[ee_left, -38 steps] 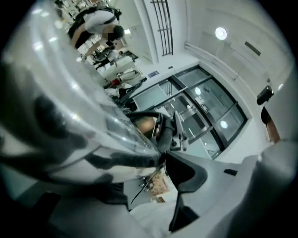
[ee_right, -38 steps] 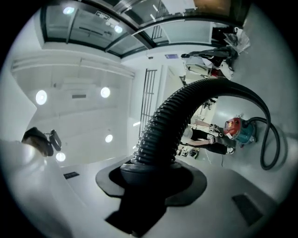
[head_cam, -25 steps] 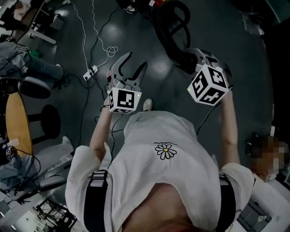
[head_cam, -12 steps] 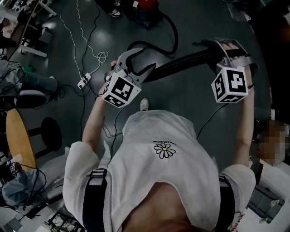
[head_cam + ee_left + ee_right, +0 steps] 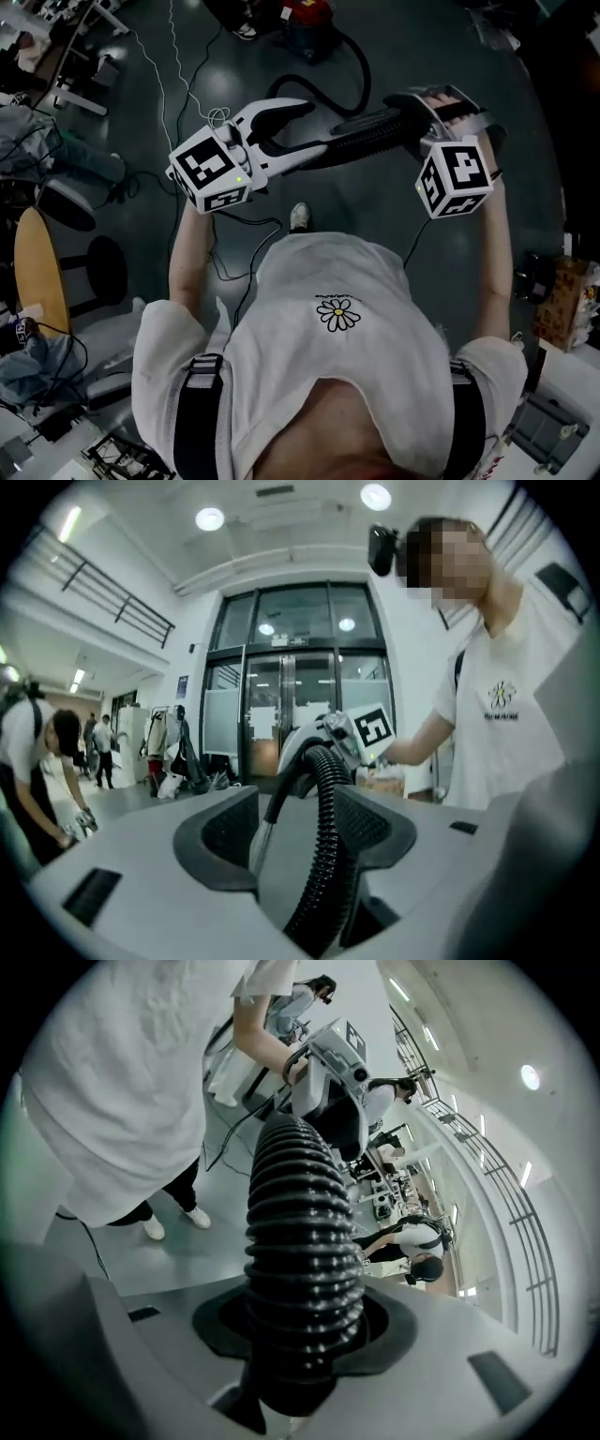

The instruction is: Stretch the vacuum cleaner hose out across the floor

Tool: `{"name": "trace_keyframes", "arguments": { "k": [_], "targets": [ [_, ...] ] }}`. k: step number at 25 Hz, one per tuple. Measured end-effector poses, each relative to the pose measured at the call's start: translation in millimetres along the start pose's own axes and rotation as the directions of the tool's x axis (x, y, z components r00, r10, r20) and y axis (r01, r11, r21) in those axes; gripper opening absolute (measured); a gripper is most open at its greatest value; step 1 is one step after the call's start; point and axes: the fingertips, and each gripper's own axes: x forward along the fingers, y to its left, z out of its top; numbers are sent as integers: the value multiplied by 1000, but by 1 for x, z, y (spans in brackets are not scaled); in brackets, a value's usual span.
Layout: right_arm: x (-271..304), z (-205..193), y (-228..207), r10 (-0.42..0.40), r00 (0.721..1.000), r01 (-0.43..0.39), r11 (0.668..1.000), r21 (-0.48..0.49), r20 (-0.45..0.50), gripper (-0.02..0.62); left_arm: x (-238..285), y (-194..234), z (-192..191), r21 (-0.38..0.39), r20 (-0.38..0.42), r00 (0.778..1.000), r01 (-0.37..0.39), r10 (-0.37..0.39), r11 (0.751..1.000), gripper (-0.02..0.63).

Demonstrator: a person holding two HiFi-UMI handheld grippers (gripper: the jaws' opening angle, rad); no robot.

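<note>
**Hose lifted between two grippers, one clamped, one loose**

The black corrugated vacuum hose (image 5: 361, 139) is held up off the floor (image 5: 375, 220) and spans from one tool to the other. A further loop curves back to the red vacuum cleaner (image 5: 305, 17).

The right hand-held gripper (image 5: 305, 1326) pinches the hose, whose ribs fill the gap between its pads. The left hand-held gripper (image 5: 314, 128) stands spread. The hose runs between its jaws and leans on one pad, with a clear gap to the other.

The hose looks light, flexible and springy, so it will probably curl back when released. Its ribs should resist sliding. A firm hold across the ribs, near the free end, should suit pulling it straight.
</note>
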Motion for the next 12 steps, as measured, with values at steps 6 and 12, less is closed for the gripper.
{"name": "trace_keyframes", "arguments": {
  "k": [6,12],
  "targets": [
    [-15,-8,24,16,997,-18,1000,-23,-76,195,3,-44,-19,83,-171,984,66,-51,994,235],
    [-56,-4,43,-37,992,21,991,-131,-123,195,31,-84,-44,209,-297,954,98,-32,973,242]
  ]
}}
